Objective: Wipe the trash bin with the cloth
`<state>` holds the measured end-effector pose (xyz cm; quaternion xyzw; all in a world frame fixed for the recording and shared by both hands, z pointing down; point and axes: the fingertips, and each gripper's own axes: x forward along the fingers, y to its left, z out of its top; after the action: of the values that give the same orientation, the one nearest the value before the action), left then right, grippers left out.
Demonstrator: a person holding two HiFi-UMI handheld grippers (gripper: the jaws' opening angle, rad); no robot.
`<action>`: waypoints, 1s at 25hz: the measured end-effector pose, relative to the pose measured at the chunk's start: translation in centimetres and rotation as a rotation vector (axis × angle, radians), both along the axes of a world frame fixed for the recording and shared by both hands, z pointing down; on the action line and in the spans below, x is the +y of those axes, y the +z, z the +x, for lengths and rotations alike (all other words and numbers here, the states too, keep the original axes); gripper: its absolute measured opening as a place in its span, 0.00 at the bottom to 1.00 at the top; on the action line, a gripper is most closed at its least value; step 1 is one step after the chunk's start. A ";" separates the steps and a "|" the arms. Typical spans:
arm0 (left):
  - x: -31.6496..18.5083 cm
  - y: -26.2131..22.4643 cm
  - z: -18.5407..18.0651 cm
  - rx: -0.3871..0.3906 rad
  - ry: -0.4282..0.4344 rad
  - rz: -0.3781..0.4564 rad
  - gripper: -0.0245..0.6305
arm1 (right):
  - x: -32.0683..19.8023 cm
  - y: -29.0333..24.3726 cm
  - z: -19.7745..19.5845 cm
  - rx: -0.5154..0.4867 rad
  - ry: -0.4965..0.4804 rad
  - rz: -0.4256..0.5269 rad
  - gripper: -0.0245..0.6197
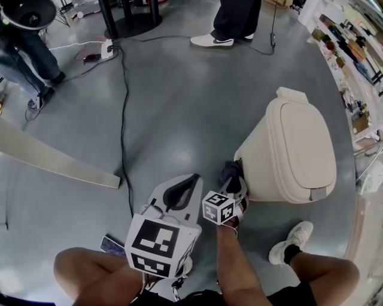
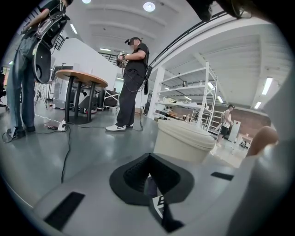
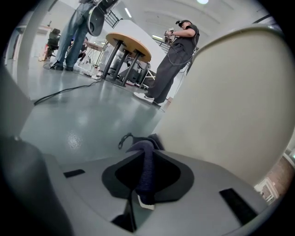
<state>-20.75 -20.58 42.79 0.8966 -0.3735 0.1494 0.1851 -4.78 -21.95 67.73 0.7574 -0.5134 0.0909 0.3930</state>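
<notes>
While the left gripper (image 1: pixel 190 181) hangs back, jaws pressed together on nothing, the nearer right gripper (image 1: pixel 234 178) clamps the dark cloth (image 1: pixel 227 171) just left of the upright beige trash bin's (image 1: pixel 299 149) wall on the floor.

Smooth matt plastic trash bin (image 1: pixel 299 149), knitted cloth (image 3: pixel 145 170)

Right gripper view: the trash bin (image 3: pixel 239 110) fills the side right of the right gripper (image 3: pixel 144 159). It is cut by the top and right edges, and its base is hidden behind the gripper body. The cloth (image 3: pixel 146 173) is pinched in the jaws, its far end dropping out of sight past the tips.

Left gripper view: the trash bin's base is hidden behind the left gripper (image 2: pixel 148 170).

Head view: the shelf items (image 1: pixel 344 48) far right of the grippers are too small to tell. The person (image 1: pixel 230 18) ahead is cut off above the legs.
</notes>
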 end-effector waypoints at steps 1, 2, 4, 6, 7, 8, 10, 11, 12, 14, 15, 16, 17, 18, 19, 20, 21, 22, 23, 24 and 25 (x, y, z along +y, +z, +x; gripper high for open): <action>0.0 -0.1 0.0 0.005 0.000 -0.005 0.04 | 0.0 -0.8 -0.1 0.003 -0.002 0.025 0.12; 0.0 -0.2 0.0 0.009 0.000 -0.006 0.04 | 0.0 -1.9 -0.4 0.005 -0.004 0.055 0.12; 0.0 -0.4 -0.1 0.013 -0.003 -0.001 0.04 | -0.2 -4.4 -1.0 0.015 -0.006 0.124 0.12; -0.1 -0.5 -0.2 0.018 -0.006 0.003 0.04 | -0.6 -7.4 -1.5 0.031 -0.005 0.200 0.12; -0.1 -0.6 -0.2 0.020 -0.008 0.006 0.04 | -0.9 -8.9 -1.6 0.038 -0.003 0.236 0.12; -0.1 -0.7 -0.3 0.021 -0.010 0.010 0.04 | -1.2 -10.6 -1.7 0.044 -0.001 0.271 0.12; -0.1 -1.0 -0.5 0.026 -0.011 0.014 0.04 | -2.1 -14.1 -1.9 0.063 0.003 0.333 0.12; 0.0 -1.2 -0.5 0.030 -0.010 0.013 0.04 | -2.5 -15.9 -2.0 0.076 0.004 0.361 0.12; 0.0 -1.2 -0.6 0.034 -0.008 0.011 0.04 | -2.9 -17.6 -1.9 0.091 0.008 0.386 0.12; 0.3 -1.2 -0.7 0.040 -0.011 0.003 0.04 | -3.4 -20.3 -1.7 0.114 0.020 0.425 0.12; 0.4 -1.1 -0.7 0.043 -0.013 -0.001 0.04 | -3.6 -21.2 -1.5 0.111 0.029 0.440 0.12; 0.4 -1.1 -0.8 0.043 -0.014 -0.003 0.04 | -3.9 -21.8 -1.5 0.098 0.039 0.453 0.12; 0.4 -1.2 -0.9 0.042 -0.014 -0.003 0.04 | -4.2 -22.1 -1.4 0.080 0.051 0.460 0.12; 0.3 -1.3 -1.0 0.040 -0.014 0.001 0.04 | -4.5 -22.1 -1.3 0.064 0.062 0.462 0.12; 0.3 -1.5 -1.1 0.038 -0.014 0.006 0.04 | -4.7 -21.9 -1.2 0.053 0.071 0.458 0.12; 0.3 -1.7 -1.2 0.038 -0.016 0.012 0.04 | -4.9 -21.6 -1.1 0.047 0.077 0.452 0.12; 0.3 -1.9 -1.4 0.042 -0.019 0.017 0.04 | -5.1 -21.1 -0.9 0.043 0.083 0.443 0.12; 0.2 -2.1 -1.5 0.048 -0.025 0.020 0.04 | -5.3 -20.6 -0.6 0.037 0.087 0.431 0.12; 0.0 -2.2 -1.8 0.053 -0.032 0.023 0.04 | -5.4 -19.8 -0.5 0.029 0.090 0.418 0.12; -0.2 -2.3 -2.1 0.055 -0.041 0.025 0.04 | -5.6 -18.9 -0.3 0.018 0.090 0.403 0.12; -0.5 -2.2 -2.4 0.055 -0.051 0.026 0.04 | -5.7 -17.9 -0.3 0.006 0.088 0.387 0.12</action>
<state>-23.19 -21.10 40.54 0.8930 -0.3927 0.1149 0.1873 -5.03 -27.64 49.84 0.8410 -0.4864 0.0054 0.2370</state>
